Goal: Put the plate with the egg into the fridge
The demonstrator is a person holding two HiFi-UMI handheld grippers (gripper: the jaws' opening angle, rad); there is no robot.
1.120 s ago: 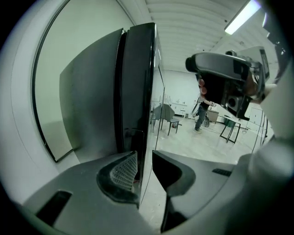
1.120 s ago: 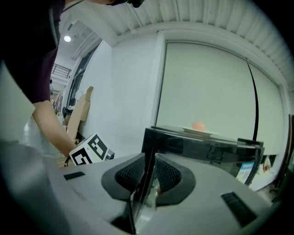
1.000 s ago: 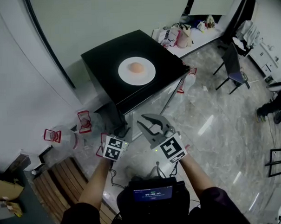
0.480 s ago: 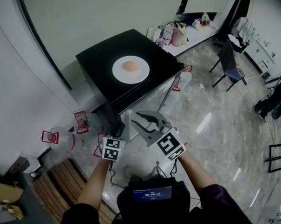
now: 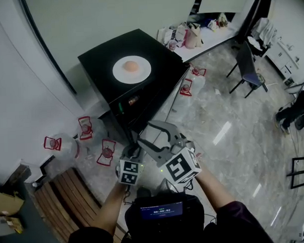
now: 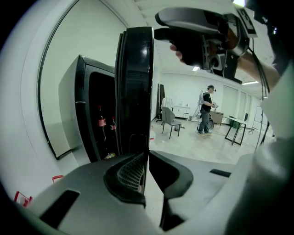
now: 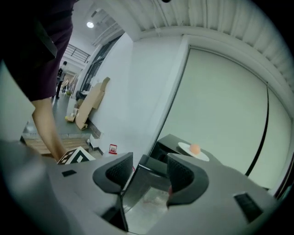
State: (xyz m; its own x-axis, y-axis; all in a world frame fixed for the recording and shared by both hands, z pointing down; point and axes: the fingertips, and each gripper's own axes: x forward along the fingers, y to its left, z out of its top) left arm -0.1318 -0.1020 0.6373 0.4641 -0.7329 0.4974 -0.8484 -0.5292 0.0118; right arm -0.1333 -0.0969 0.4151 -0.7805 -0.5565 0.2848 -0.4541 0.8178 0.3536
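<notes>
A white plate [image 5: 131,70] with a brown egg [image 5: 131,66] rests on top of the black fridge [image 5: 104,57]; the right gripper view shows the plate [image 7: 193,152] and egg [image 7: 195,148] too. The fridge's glass door [image 5: 166,105] stands swung out toward me. My left gripper [image 5: 134,150] is shut on the door's black edge [image 6: 135,92], which runs down between its jaws [image 6: 147,170]. My right gripper [image 5: 151,136] is opening; the door's upper edge [image 7: 142,188] lies between its jaws [image 7: 145,172], and the pads do not press on it.
Bottles [image 6: 101,121] stand inside the fridge. Water jugs with red handles [image 5: 57,145] [image 5: 87,127] [image 5: 190,81] lie on the floor around it. A wooden pallet [image 5: 60,198] is at lower left, a chair [image 5: 253,74] at right. A person [image 6: 206,108] stands far off.
The glass door has swung further out from the fridge, so bottles inside now show. Both grippers have drawn back toward me, and the right jaws have spread wider.
</notes>
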